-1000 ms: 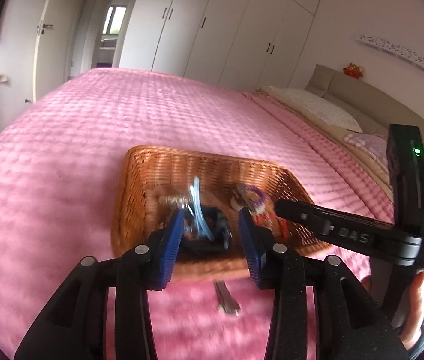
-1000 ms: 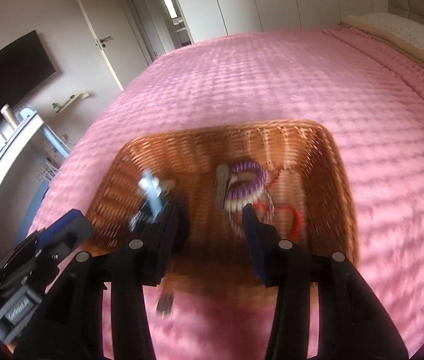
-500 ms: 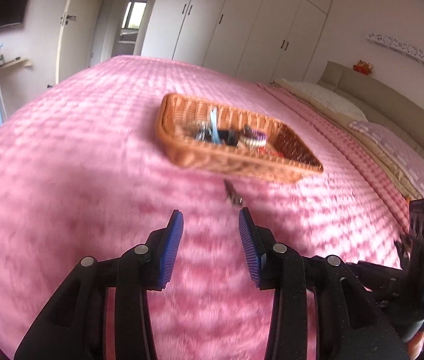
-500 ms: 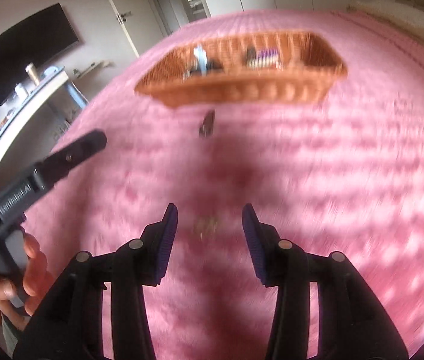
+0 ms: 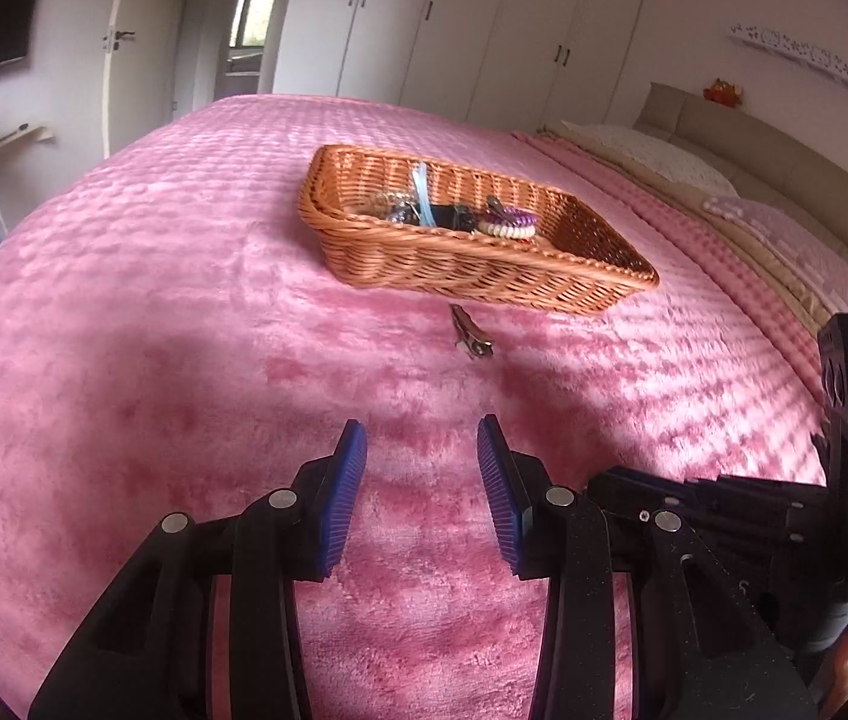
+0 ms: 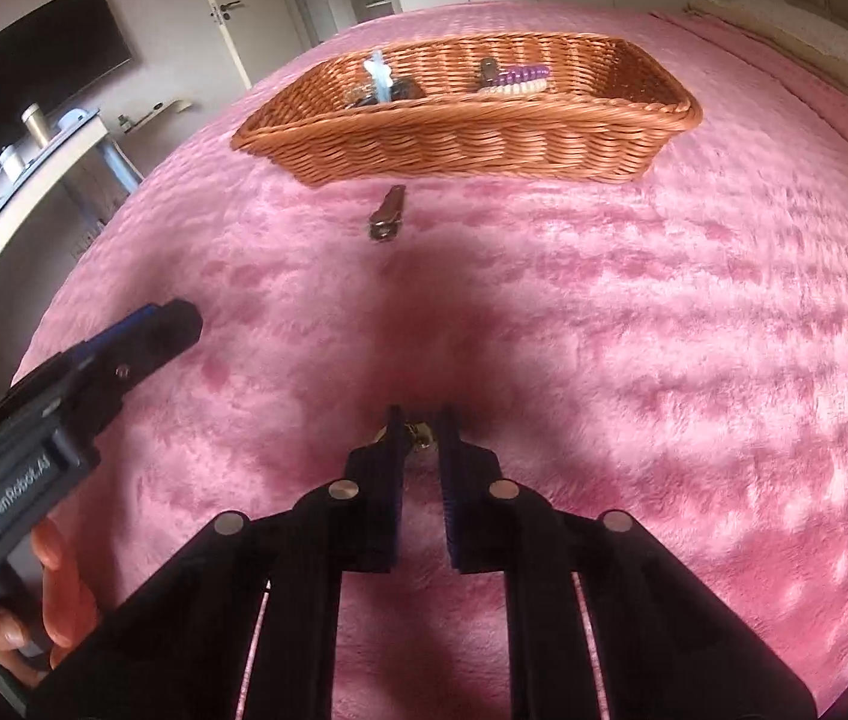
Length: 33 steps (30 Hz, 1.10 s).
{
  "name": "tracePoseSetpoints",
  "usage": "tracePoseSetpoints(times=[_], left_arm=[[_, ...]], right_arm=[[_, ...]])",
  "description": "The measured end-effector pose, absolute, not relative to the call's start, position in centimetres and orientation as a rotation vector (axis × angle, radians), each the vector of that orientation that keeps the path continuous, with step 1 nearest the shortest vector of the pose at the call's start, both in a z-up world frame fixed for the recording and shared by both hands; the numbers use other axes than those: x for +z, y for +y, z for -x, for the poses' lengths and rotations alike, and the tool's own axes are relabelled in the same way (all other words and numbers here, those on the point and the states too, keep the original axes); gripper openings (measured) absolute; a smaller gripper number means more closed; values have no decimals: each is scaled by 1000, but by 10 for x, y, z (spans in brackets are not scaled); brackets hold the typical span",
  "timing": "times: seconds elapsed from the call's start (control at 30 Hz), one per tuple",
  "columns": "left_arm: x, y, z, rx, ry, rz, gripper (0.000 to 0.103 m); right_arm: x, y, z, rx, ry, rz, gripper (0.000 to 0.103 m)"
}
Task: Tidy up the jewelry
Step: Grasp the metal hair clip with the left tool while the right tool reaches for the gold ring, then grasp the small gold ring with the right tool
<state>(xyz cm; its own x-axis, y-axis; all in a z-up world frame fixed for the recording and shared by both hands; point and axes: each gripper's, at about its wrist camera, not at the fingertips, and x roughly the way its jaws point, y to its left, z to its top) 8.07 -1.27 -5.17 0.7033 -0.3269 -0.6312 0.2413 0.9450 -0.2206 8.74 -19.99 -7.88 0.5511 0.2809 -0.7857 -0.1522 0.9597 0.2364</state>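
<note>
Now R tongs (image 6: 420, 420) shut on gold piece (image 6: 422, 437); earlier open.

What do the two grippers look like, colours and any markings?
Both are matte black plastic with round silver rivets at the linkage joints. The left gripper has ribbed blue pads; the right gripper has darker ribbed pads. The left one's body carries white "GenRobot.AI" lettering, and the right one's body shows a small green light.
</note>
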Motion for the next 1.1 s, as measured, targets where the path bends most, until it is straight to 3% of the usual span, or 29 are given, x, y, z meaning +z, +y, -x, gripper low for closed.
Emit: tracePoseSetpoints(times=[0.23,0.63,0.67,0.7,0.73,0.77,0.9,0.97,1.1], left_arm=[[-39,-34,-113,-415,778,109,37],[-69,-88,-182,-358,878,42,37],[-71,-90,-186,-350,889,36,36],[-73,-91,-188,-345,895,32,28],[-74,-91,-189,-341,899,31,20],[-75,-90,-190,-350,904,38,19],[-73,-82,-182,-361,889,53,18],[-72,-76,-173,-352,888,56,18],[-73,-57,-150,-342,872,76,18]], right_arm=[[-76,-227,-107,224,948,-184,9],[-81,-264,-163,238,933,-267,9],[-81,-267,-163,252,933,-287,10],[-81,-271,-162,268,932,-315,10],[-81,-275,-161,276,931,-339,11],[-82,-280,-160,274,936,-362,16],[-79,-293,-150,261,925,-421,34],[-77,-290,-142,253,929,-408,49],[-79,-269,-143,235,942,-307,50]])
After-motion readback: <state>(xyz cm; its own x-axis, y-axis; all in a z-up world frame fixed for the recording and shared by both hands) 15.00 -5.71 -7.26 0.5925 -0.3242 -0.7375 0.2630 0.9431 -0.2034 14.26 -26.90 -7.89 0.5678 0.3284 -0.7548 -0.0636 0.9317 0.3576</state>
